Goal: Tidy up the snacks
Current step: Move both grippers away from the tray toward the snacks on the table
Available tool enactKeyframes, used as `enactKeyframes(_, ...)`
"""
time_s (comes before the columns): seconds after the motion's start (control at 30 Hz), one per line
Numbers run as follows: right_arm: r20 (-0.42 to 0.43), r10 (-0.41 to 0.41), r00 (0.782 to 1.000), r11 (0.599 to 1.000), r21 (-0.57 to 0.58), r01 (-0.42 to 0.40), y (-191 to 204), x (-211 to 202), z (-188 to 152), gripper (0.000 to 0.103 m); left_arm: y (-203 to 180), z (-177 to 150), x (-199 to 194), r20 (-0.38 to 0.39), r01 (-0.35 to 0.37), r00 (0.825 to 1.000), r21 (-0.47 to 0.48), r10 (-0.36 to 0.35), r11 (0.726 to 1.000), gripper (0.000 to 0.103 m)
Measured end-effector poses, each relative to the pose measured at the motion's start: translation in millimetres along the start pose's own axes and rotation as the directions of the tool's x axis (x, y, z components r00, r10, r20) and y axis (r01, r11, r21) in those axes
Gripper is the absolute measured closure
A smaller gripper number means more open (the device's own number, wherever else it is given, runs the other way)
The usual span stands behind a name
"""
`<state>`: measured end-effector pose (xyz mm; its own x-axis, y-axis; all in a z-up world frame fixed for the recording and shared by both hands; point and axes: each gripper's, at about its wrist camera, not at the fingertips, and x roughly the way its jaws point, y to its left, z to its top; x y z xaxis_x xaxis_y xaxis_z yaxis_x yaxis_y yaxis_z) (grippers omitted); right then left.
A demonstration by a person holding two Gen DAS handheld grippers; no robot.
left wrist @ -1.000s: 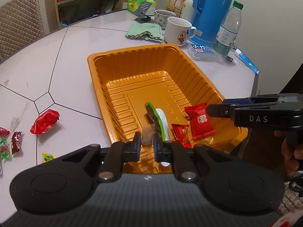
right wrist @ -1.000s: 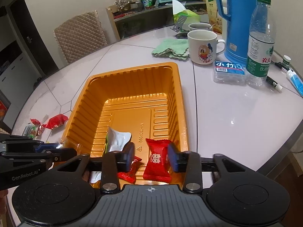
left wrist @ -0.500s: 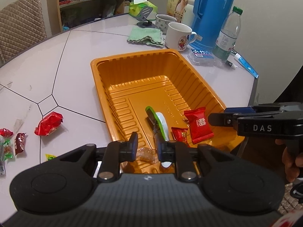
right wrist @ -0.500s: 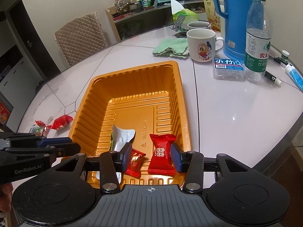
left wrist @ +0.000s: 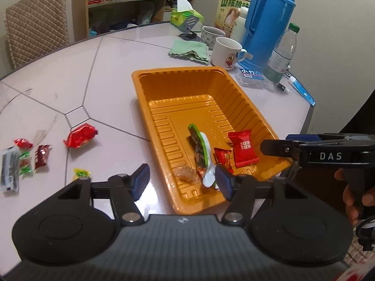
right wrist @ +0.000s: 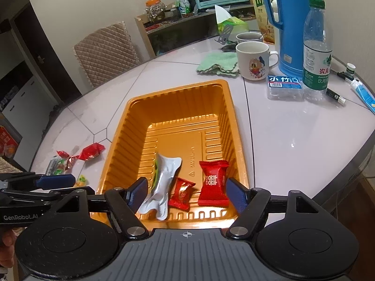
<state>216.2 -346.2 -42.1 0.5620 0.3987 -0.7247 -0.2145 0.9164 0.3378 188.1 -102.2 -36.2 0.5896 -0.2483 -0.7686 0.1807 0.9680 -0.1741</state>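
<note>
Blue-padded tongs (left wrist: 182, 182) (right wrist: 186, 193) agape (just opening, empty)

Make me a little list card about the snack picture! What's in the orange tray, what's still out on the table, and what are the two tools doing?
tray: orange tray, on the table
in tray: big red packet, small red packet, green-and-white packet, clear-wrapped candy
still on table: red snack and several smaller candies, to the tray's left in the left wrist view
left tool: jaws just opened, empty, over the tray's near end
right tool: jaws just opened, empty, big red packet lying free in the tray
other things: cartoon mug, blue jug, water bottle, green cloth
</note>
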Motion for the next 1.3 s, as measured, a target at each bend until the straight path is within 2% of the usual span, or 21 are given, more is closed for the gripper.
enactKeyframes(0.23, -0.006, 0.009, 1.000, 1.000, -0.026, -0.010, 17.6, -11.3, -9.3, 0.028, 16.7, -13.4, -25.1, 0.009, -0.033, 0.999, -0.048, 0.033, 0.998, 0.040)
enactKeyframes(0.57, -0.061, 0.044, 0.997, 0.996, -0.072, -0.048, 55.5, -13.3, -30.0, 0.028, 45.1, -40.4, -53.1, 0.006, -0.076, 0.997, -0.113, 0.077, 0.991, 0.039)
enactKeyframes(0.9, -0.122, 0.115, 0.986, 0.981, -0.142, -0.132, 103.5, 2.2, -42.4, 0.028, 78.3, -59.7, -76.1, 0.011, -0.123, 0.992, -0.171, 0.126, 0.978, 0.038)
enactKeyframes(1.3, -0.151, 0.172, 0.973, 0.957, -0.207, -0.201, 157.2, 31.7, -38.0, 0.028, 131.8, -70.0, -96.4, 0.009, -0.192, 0.980, -0.246, 0.201, 0.950, 0.038)
